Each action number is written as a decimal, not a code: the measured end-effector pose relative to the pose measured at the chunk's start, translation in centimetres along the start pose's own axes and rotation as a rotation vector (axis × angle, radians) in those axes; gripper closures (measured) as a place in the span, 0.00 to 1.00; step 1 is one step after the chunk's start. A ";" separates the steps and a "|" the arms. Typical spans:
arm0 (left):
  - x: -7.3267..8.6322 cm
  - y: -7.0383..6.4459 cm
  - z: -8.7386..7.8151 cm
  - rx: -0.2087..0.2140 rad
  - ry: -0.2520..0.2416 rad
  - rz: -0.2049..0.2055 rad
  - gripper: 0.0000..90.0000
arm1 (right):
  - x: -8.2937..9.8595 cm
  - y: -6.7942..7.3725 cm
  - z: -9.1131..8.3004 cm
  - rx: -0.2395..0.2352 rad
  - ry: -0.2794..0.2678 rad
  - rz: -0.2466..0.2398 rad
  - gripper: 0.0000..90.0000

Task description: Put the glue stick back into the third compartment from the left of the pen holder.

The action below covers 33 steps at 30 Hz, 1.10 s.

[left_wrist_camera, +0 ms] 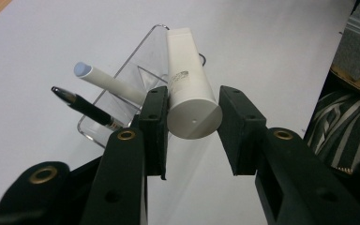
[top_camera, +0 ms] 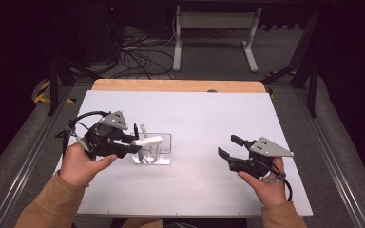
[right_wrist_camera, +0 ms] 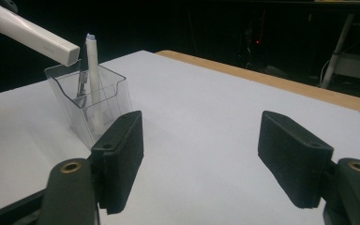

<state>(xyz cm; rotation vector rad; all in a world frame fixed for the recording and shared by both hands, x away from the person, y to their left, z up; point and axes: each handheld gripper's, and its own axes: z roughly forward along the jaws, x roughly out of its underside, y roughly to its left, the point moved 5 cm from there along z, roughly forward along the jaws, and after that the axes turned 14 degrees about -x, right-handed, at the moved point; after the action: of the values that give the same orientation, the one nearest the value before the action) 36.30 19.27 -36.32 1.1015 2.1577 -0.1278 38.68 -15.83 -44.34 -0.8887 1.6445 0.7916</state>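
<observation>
Presently, findings as follows.

Left gripper: jaws set narrow around the cap end of a white tube. In the left gripper view one pad touches the tube; a slight gap seems to show at the other, so the firmness of the grip cannot be confirmed.

Right gripper: jaws wide apart, holding nothing, resting low near the table, well apart from the work.

Tube position: held above the rim of a clear holder, its flat crimped end forward over the opening and not yet inside.

Governing relation: the tube's long axis runs straight out from the left jaws, close to level and pointing right across the holder. By judgement, the crimped end must tip downward before it can drop in. The left hand is plainly the nearer.

Tube appearance: plain white, round flat cap, tapering to a flat seal, faint grey print on its side.

Holder contents: a white pen and a dark pen, both leaning.
</observation>
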 end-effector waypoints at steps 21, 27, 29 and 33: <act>-2.2 -0.2 2.2 0.037 0.077 0.050 0.72 | 0.1 0.0 0.3 -0.005 0.005 0.002 0.36; -2.3 0.2 2.8 0.032 0.114 0.047 0.72 | 0.1 0.0 0.3 -0.005 0.005 0.002 0.36; -2.3 0.3 3.1 0.028 0.127 0.051 0.72 | 0.1 0.0 0.3 -0.004 0.006 0.001 0.36; -2.5 0.4 3.7 0.029 0.147 0.051 0.72 | 0.1 0.0 0.3 -0.005 0.006 0.001 0.36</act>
<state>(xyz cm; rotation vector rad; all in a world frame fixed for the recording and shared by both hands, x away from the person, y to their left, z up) 39.57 16.47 -37.47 1.2155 2.2612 -0.0564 38.80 -15.61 -44.50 -0.8943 1.6487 0.7947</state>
